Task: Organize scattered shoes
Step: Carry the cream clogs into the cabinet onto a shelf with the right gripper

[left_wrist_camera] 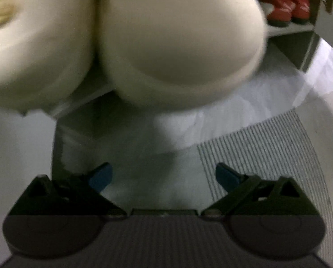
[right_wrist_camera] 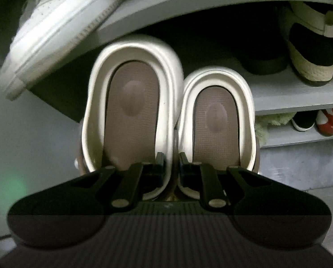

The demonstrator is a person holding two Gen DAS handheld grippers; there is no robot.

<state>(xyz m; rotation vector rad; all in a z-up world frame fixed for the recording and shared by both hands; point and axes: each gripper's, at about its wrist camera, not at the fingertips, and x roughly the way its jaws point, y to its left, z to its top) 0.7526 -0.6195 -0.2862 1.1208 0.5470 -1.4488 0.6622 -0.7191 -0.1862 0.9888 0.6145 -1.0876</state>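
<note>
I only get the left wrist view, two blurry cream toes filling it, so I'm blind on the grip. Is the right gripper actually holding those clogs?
Observer: Yes. The right gripper is shut on the cream clogs, pinching the two inner walls together at the heels.
Operator: Where are they headed?
Observer: Toward the grey shoe rack; there is a dark open space on the shelf straight behind them.
Operator: Anything nearby?
Observer: A white sneaker hangs over the shelf above, to the left, and espadrilles sit on the right.
</note>
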